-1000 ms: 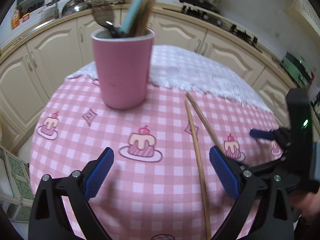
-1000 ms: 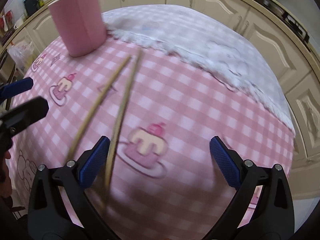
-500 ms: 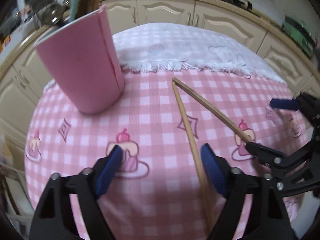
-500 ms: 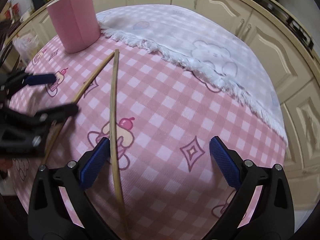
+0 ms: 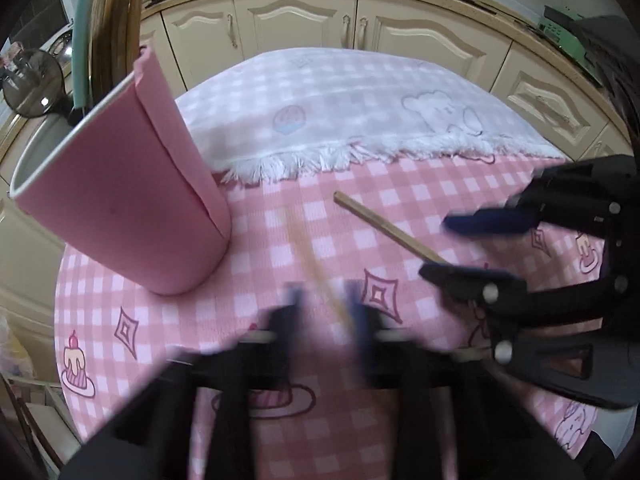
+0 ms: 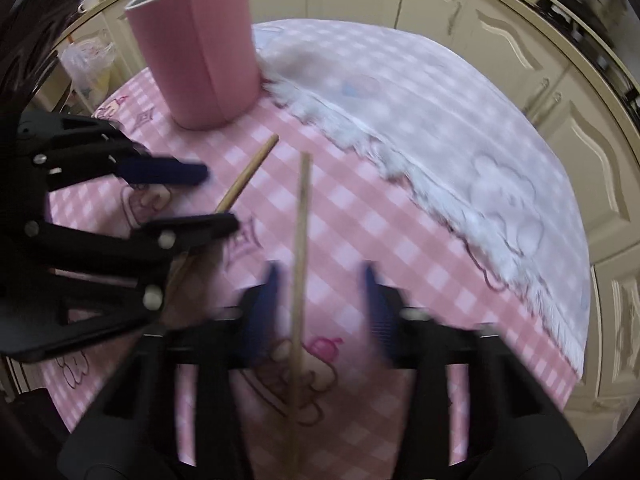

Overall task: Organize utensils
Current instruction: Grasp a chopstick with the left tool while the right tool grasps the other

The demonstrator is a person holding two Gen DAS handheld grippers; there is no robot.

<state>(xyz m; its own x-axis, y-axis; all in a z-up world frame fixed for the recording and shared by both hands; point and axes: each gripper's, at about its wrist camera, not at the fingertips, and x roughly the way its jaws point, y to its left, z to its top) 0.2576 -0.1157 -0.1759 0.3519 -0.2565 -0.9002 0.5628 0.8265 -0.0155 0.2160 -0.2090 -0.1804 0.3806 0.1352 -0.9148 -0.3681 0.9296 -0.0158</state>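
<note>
both grippers point steeply down at the pink checked tablecloth with cake drawings, and each has one of the two long thin wooden chopsticks between its blue-padded fingers. the left gripper is closing its jaws around the first chopstick, which runs from between the pads straight ahead and away from it, its long axis in line with the fingers; motion blur hides whether the pads press on the wood yet, so i cannot tell if it is clenched. the right gripper is closing too, and the second chopstick lies just inside its left finger, long axis again pointing forward; a clear gap shows on the other side, so the pads are not gripping it yet. the tall pink cylindrical utensil holder, already stuffed with wooden and teal handles, stands ahead and to the left of both grippers, nearer to the left one. so the left hand probably has the shorter carry. each stick will have to be tipped upright before it can drop in.
</note>
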